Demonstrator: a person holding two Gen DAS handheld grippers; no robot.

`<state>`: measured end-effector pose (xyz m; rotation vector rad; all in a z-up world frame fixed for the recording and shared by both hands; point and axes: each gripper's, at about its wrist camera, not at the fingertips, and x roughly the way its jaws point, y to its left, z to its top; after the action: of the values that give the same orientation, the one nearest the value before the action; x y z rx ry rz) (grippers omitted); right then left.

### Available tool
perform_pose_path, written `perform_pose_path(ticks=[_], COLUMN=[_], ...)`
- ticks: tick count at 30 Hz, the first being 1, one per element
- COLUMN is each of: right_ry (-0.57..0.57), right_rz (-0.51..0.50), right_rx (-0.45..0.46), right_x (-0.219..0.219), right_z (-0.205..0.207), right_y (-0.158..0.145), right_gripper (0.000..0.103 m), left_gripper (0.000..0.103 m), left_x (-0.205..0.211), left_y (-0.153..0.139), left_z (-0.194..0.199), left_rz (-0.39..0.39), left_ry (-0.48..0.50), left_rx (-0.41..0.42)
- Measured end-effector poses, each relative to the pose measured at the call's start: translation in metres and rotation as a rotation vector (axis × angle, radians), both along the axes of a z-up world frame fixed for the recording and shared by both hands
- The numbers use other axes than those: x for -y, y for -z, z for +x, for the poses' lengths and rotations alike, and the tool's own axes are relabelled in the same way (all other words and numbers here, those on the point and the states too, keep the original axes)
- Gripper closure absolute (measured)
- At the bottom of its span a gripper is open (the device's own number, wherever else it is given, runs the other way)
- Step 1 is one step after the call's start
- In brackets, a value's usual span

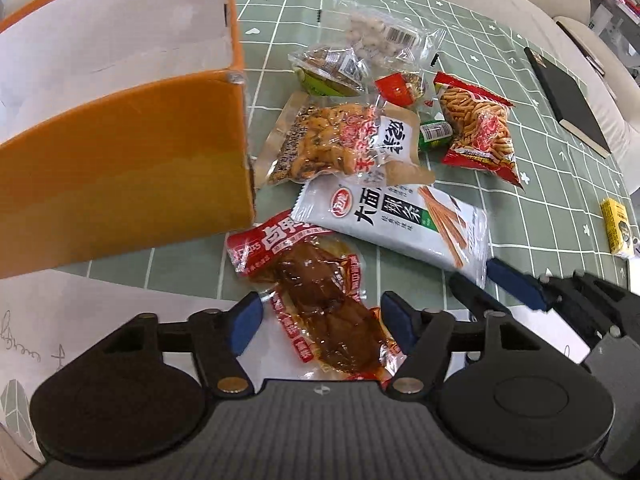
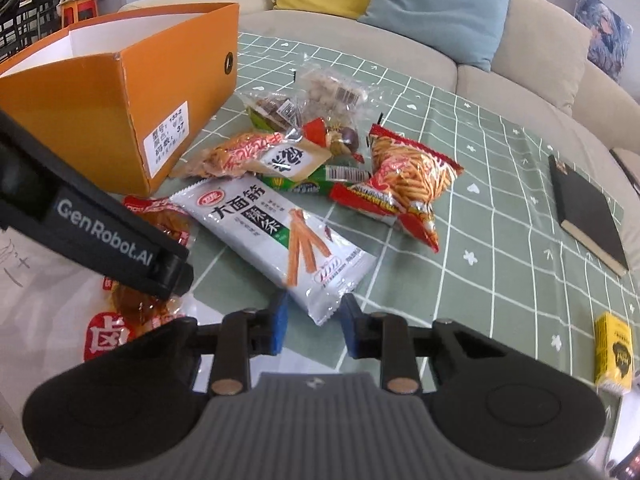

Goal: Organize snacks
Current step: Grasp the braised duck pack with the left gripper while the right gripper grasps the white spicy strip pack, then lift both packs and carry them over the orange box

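Several snack packs lie on the green checked tablecloth beside an open orange box [image 1: 128, 168] [image 2: 108, 112]. My left gripper [image 1: 322, 322] is open, its blue pads either side of a red pack of brown braised meat [image 1: 320, 300] [image 2: 140, 300]. My right gripper [image 2: 313, 322] is open around the near corner of a white gluten-strip pack [image 2: 276, 236] [image 1: 396, 224]; it also shows in the left wrist view [image 1: 492, 280]. Behind lie a clear pack of orange crisps [image 1: 332, 140] [image 2: 248, 152], a red stick-snack bag [image 1: 476, 128] [image 2: 408, 176], a green pack [image 2: 308, 184] and clear nut packs [image 1: 384, 40] [image 2: 332, 88].
A black notebook [image 1: 568, 100] [image 2: 588, 212] lies at the right of the table. A small yellow box [image 1: 616, 228] [image 2: 614, 352] sits near the right edge. White paper [image 1: 80, 320] lies under my left gripper. A beige sofa with cushions [image 2: 420, 12] runs behind the table.
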<state>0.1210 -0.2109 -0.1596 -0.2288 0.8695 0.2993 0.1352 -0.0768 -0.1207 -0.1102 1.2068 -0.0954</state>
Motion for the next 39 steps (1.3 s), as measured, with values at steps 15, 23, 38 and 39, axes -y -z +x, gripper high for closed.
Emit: perform_pose_path(ticks=[15,23,38,39], right_ry=[0.007,-0.035,-0.114,-0.116], right_rz=[0.171,0.125,0.133,0.129], right_rx=[-0.199,-0.014,-0.043,-0.039], right_x=[-0.029,-0.024,-0.023,-0.024], right_z=[-0.049,-0.030,0.012,0.011], right_y=[-0.018,-0.028,0.006,0.005], right_gripper=[0.095,0.042,0.032,0.036], left_gripper=[0.036,0.019,0.032,0.032], left_x=[-0.042,-0.060,-0.043,-0.042], left_y=[-0.010,-0.004,0.001,0.001], left_z=[-0.030,-0.030,-0.034,-0.035], left_rz=[0.057,-0.041,0.091,0.097], left_ry=[0.077,-0.050,0.050,0.061], left_rx=[-0.040,-0.055,0.066,0.074])
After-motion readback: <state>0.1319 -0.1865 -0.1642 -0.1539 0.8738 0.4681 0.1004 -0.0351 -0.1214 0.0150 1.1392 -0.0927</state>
